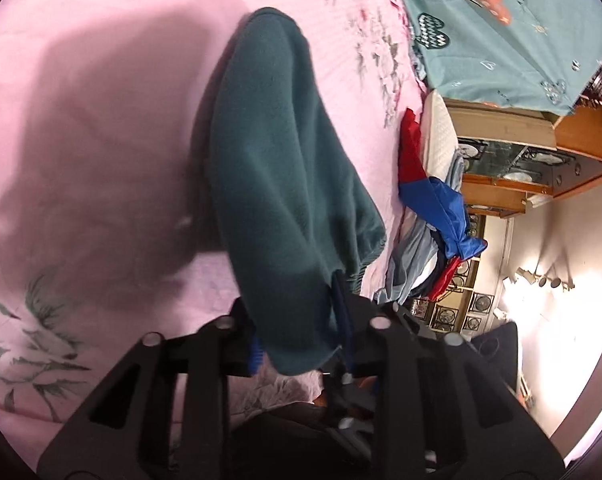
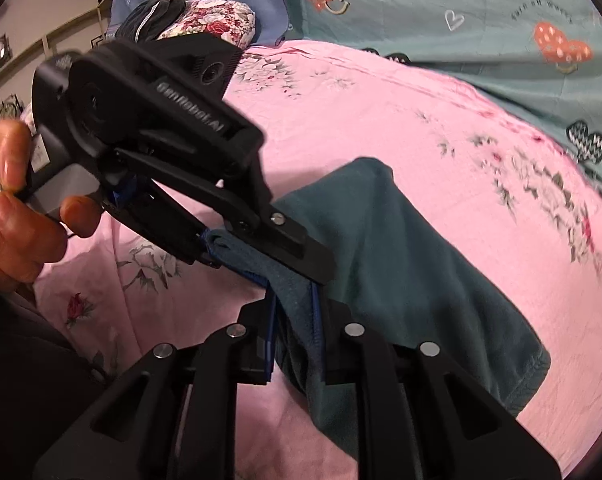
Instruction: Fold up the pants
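Dark teal fleece pants (image 1: 277, 168) hang over the pink floral bedspread (image 1: 101, 80), lifted at one end. My left gripper (image 1: 301, 332) is shut on an edge of the pants. In the right wrist view the pants (image 2: 401, 264) drape down to the bed, and my right gripper (image 2: 295, 320) is shut on the same end. The left gripper (image 2: 261, 252) shows there too, held by a hand, clamped on the pants edge right beside the right one.
A teal heart-print quilt (image 2: 461, 8) lies at the bed's far side. A floral pillow (image 2: 217, 20) sits at the back left. Red and blue clothes (image 1: 433, 200) are piled at the bed edge. A wooden cabinet (image 1: 541, 152) stands beyond.
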`<state>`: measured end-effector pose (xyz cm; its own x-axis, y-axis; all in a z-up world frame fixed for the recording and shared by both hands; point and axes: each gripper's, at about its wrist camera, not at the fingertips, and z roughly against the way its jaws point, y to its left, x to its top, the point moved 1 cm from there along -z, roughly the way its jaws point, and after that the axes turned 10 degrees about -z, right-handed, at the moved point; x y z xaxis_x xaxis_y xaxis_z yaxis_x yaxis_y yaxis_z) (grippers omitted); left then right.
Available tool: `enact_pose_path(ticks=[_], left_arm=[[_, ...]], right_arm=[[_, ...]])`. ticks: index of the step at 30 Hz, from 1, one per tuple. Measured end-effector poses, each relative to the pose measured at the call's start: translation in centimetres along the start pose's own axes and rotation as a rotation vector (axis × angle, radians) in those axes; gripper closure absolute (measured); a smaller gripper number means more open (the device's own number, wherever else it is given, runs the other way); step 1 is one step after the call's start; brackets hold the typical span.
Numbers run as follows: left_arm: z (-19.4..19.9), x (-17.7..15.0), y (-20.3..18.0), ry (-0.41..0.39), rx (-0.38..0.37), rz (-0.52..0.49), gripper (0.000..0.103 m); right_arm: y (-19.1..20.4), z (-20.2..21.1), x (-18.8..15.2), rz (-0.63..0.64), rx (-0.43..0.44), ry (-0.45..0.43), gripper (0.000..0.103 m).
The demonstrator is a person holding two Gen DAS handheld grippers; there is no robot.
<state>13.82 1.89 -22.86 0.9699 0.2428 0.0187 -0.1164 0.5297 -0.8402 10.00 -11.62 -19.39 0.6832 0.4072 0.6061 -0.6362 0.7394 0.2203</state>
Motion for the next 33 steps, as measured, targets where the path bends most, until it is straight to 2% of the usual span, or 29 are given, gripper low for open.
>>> enact_pose_path(ticks=[1, 2, 4, 9, 11, 14, 18, 26, 30, 33], left_arm=[[-0.1, 0.0, -0.1, 0.002, 0.010, -0.006, 0.080], [-0.2, 0.0, 0.1, 0.006, 0.020, -0.005, 0.080], [-0.3, -0.1, 0.5, 0.003, 0.014, 0.009, 0.081], [0.0, -0.6, 1.5, -0.011, 0.033, 0.021, 0.081], [0.1, -0.7, 1.7, -0.014, 0.059, 0.017, 0.081], [0.2, -0.7, 1.5, -0.020, 0.107, 0.011, 0.081], [0.1, -0.9, 1.5, -0.025, 0.163, 0.011, 0.081], [0.1, -0.9, 1.6, -0.041, 0.229, 0.042, 0.081], [-0.1, -0.7, 1.8, -0.041, 0.245, 0.054, 0.081], [-0.3, -0.7, 1.8, -0.041, 0.254, 0.055, 0.081]], right_arm=[[-1.2, 1.2, 0.1, -0.048, 0.003, -0.030, 0.062], [-2.6, 2.4, 0.1, -0.103, -0.011, -0.072, 0.054], [-5.8, 4.3, -0.1, -0.217, -0.051, -0.121, 0.053], [-14.1, 5.5, -1.9, -0.480, -0.163, -0.103, 0.053], [-15.4, 5.2, -2.2, -0.506, -0.155, -0.077, 0.053], [-16.3, 3.8, -2.2, -0.476, -0.130, -0.024, 0.053], [-16.9, 1.7, -2.6, -0.466, -0.043, 0.039, 0.053], [-19.5, -0.1, -2.9, -0.548, 0.088, 0.062, 0.053], [-19.5, -0.4, -2.6, -0.550, 0.095, 0.053, 0.053], [-19.1, -0.4, -2.5, -0.514, 0.061, 0.058, 0.063]])
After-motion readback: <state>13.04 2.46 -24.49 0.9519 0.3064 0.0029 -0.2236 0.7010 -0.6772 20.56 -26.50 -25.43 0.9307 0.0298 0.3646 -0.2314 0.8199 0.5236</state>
